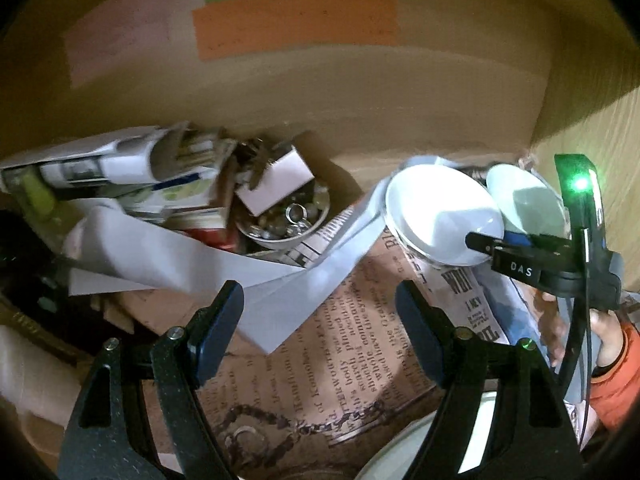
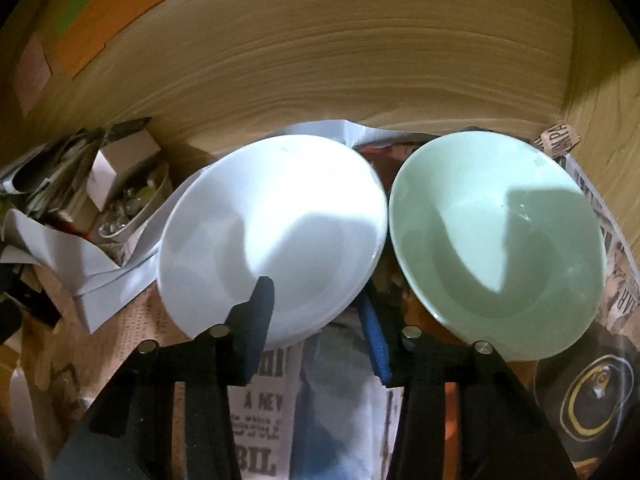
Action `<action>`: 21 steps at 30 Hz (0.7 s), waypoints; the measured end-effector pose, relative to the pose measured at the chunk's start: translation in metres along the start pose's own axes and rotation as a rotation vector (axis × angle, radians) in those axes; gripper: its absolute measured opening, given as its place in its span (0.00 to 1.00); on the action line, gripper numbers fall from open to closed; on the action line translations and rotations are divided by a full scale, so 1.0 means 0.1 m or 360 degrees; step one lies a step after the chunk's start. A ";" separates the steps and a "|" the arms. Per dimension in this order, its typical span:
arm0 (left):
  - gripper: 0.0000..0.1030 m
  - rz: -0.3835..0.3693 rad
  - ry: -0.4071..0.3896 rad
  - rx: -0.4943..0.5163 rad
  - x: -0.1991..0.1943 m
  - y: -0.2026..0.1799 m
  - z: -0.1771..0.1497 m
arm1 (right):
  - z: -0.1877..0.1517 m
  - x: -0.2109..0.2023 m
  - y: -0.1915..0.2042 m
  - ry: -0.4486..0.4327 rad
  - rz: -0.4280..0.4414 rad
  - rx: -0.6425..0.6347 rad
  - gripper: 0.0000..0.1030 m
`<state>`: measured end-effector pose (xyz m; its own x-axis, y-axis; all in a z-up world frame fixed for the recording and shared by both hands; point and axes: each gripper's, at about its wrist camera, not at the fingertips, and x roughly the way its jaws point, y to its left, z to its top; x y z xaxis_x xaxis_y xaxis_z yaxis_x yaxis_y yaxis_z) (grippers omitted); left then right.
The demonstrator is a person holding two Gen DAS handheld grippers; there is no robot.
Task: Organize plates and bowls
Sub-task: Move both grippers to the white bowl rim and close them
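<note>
A white bowl (image 2: 272,236) and a pale green bowl (image 2: 496,248) stand side by side on newspaper at the back right of a wooden shelf. My right gripper (image 2: 316,320) is open; its left finger lies over the white bowl's near rim and its right finger is below the rim, so the rim sits between the jaws. In the left wrist view the white bowl (image 1: 440,216), green bowl (image 1: 524,204) and right gripper (image 1: 492,244) show at right. My left gripper (image 1: 320,320) is open and empty over the newspaper. A white plate rim (image 1: 400,456) shows at the bottom.
A small bowl of trinkets (image 1: 288,224) with a white box (image 1: 276,184) stands mid-shelf. Loose papers and cartons (image 1: 132,184) fill the left. The wooden back wall (image 1: 320,100) carries coloured paper strips. A wooden side wall (image 1: 600,128) closes the right.
</note>
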<state>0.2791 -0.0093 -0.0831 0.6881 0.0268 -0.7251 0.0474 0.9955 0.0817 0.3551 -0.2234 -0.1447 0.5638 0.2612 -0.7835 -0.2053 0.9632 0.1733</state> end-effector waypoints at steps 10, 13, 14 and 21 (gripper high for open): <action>0.71 -0.0087 0.0153 0.0063 0.29 -0.15 0.07 | -0.06 -0.06 0.18 0.0106 0.0081 -0.0266 0.23; 0.71 -0.0081 0.0198 0.0066 0.36 -0.15 0.06 | -0.15 -0.12 0.29 0.0146 0.0136 -0.0371 0.23; 0.71 -0.0082 0.0217 0.0062 0.39 -0.15 0.05 | -0.19 -0.15 0.32 0.0160 0.0164 -0.0397 0.23; 0.60 -0.0087 0.0374 0.0063 0.61 -0.13 0.01 | -0.31 -0.27 0.35 0.0240 0.0291 -0.0408 0.24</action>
<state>0.3211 -0.0206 -0.1278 0.4968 -0.0021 -0.8679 0.1115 0.9919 0.0615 0.3084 -0.1989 -0.1360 0.3787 0.3974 -0.8359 -0.4970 0.8492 0.1785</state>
